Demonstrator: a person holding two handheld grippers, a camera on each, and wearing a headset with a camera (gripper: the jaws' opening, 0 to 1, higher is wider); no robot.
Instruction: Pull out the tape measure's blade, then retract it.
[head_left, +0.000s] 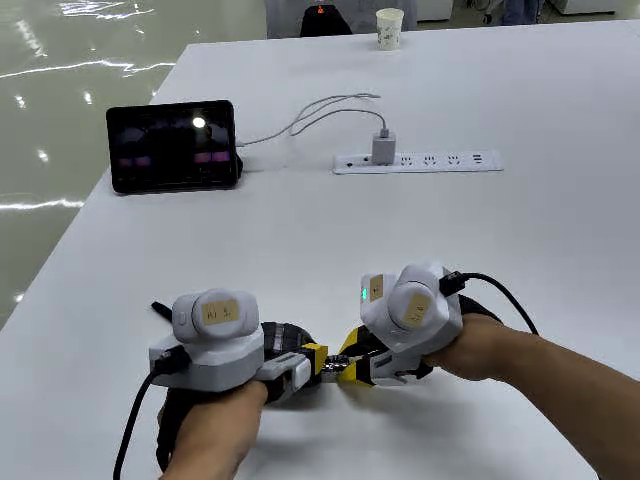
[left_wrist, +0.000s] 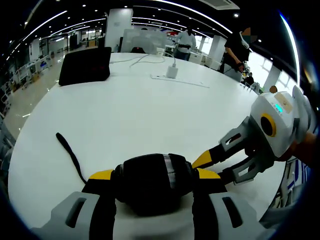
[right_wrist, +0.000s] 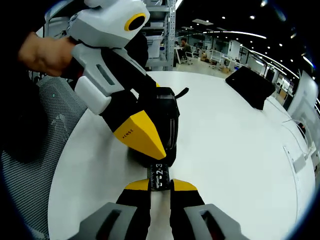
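White worktop (head_left: 300, 230) in an open workshop; near its front edge is one tape measure (right_wrist: 165, 120). Its case is clamped across the sides by the left tongs (left_wrist: 152, 174), while the right tongs (right_wrist: 160, 186) pinch the single blade (right_wrist: 159, 176) just outside the mouth. I judge the case rigid and fairly weighty, the blade thin, springy and slick — best held flat at its tip. Farther off: one tablet (head_left: 172, 145) at left, one power strip (head_left: 418, 161), one cup (head_left: 389, 28).

We saw a black tape measure (left_wrist: 155, 187) with white numbers on its black blade (right_wrist: 159, 175). The left gripper (left_wrist: 154, 174) and right gripper (right_wrist: 160, 186) were white with yellow tips. The table (head_left: 450, 250) was white.
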